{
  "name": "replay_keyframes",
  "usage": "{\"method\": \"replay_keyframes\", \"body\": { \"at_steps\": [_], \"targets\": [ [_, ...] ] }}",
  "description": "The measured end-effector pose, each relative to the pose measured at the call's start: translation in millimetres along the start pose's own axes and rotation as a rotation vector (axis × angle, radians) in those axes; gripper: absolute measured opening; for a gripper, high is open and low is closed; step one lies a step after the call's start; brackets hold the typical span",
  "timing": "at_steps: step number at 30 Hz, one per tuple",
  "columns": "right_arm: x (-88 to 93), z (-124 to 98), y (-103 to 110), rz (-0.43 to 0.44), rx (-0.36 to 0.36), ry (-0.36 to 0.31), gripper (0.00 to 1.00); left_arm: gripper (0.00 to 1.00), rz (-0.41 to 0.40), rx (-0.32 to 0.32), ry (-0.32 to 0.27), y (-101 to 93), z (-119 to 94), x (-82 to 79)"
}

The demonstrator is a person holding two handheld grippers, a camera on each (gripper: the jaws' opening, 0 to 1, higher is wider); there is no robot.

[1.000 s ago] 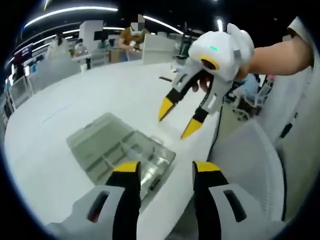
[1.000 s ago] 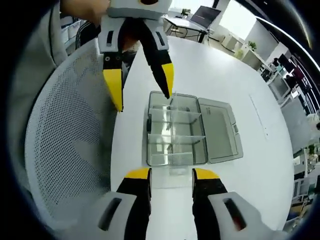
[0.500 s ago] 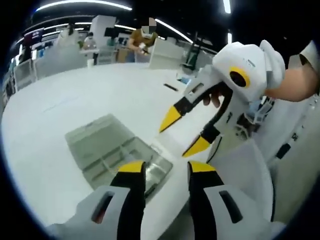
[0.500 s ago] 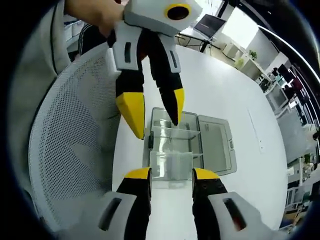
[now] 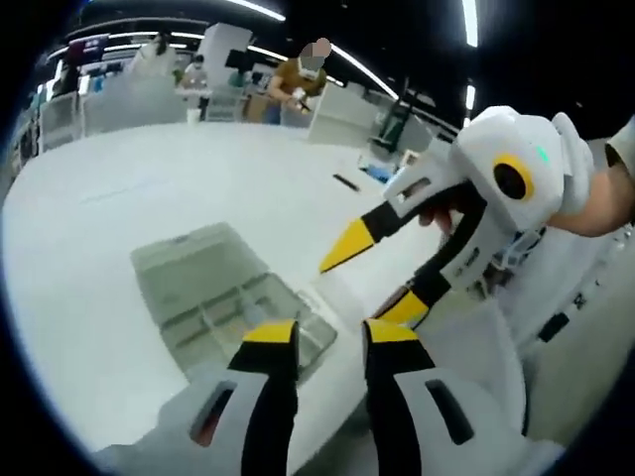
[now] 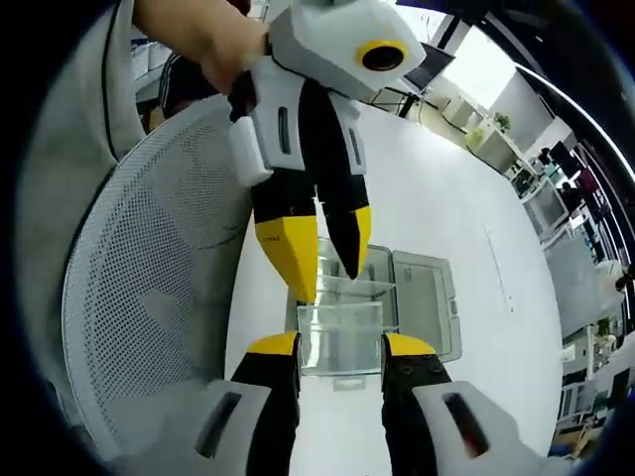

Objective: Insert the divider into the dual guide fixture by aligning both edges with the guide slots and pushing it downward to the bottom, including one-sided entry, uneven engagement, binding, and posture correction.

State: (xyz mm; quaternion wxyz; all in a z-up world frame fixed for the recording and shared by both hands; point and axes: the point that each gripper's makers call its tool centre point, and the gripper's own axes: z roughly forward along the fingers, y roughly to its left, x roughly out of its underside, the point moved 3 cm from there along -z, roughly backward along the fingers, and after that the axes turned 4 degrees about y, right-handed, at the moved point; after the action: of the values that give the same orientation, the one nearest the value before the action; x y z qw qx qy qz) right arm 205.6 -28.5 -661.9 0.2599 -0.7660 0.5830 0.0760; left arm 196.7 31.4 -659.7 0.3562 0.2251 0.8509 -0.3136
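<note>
Hovering above the clear compartment box [image 5: 233,302], the left gripper [image 5: 317,342] has its jaws apart and empty; the right gripper [image 5: 382,278], beside it, likewise gapes with nothing held; the step looks like the approach, with no divider yet grasped; inside the box [image 6: 372,297] clear partitions stand, though which one is the divider I cannot tell; next comes a grip on its top edge; the white table [image 5: 119,198] sits in an open office, a mesh chair [image 6: 159,297] alongside.
</note>
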Motion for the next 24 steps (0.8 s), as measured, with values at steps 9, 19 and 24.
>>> {"method": "replay_keyframes", "body": {
  "at_steps": [9,19,24],
  "targets": [
    [-5.9,3.1,4.2,-0.002,-0.001,-0.018,0.27,0.18,-0.07,0.016,-0.01,0.4,-0.9,0.3],
    [-11.9,4.6,5.1,0.003,0.0,-0.036,0.27,0.12,-0.113,0.024,-0.004,3.3,1.3,1.0],
    [-14.5,5.5,5.5,0.004,0.0,-0.044,0.27,0.1,-0.131,0.029,0.0,4.2,2.9,1.5]
  ]
}}
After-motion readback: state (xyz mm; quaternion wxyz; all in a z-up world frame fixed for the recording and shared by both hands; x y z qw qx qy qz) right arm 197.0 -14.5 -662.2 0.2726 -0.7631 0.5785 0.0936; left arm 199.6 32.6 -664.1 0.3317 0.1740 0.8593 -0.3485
